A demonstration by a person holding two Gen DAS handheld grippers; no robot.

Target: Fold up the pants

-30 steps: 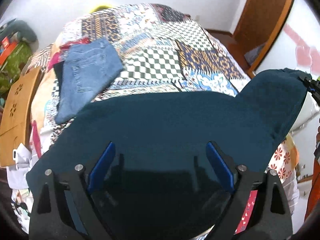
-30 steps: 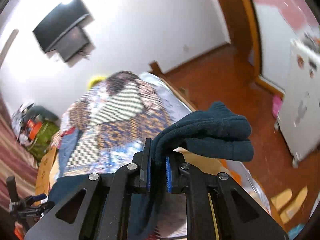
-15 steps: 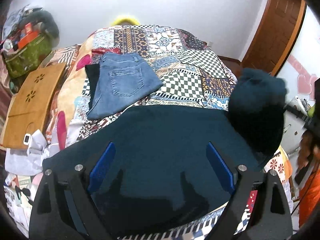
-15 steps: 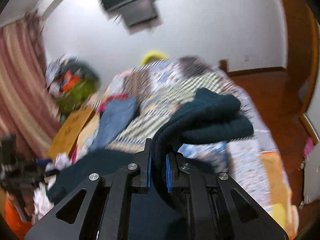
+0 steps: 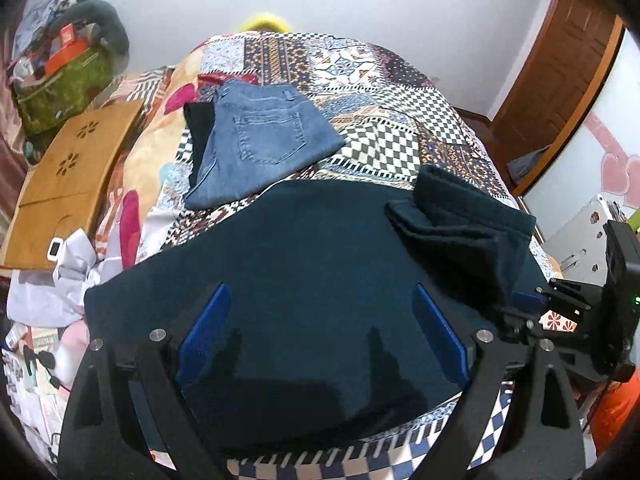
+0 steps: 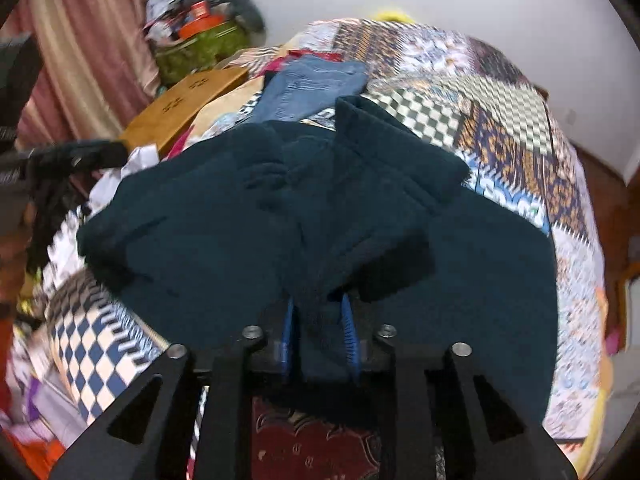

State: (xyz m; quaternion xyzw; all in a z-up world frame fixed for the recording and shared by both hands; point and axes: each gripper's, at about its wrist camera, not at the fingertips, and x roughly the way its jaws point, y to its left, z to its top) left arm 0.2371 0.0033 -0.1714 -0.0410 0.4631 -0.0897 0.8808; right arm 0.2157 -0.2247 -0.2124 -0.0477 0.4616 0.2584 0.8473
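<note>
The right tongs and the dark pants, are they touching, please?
Touching: the right wrist view shows the right tongs shut on a bunched fold of the dark pants.

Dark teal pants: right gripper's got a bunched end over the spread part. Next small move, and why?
Probably carry the held end a bit farther across and lower it flat before releasing. The right gripper is shut on a bunched end of the dark teal pants, which sits humped over the spread part, not flush. The left gripper is open above the cloth, free to smooth it.
</note>
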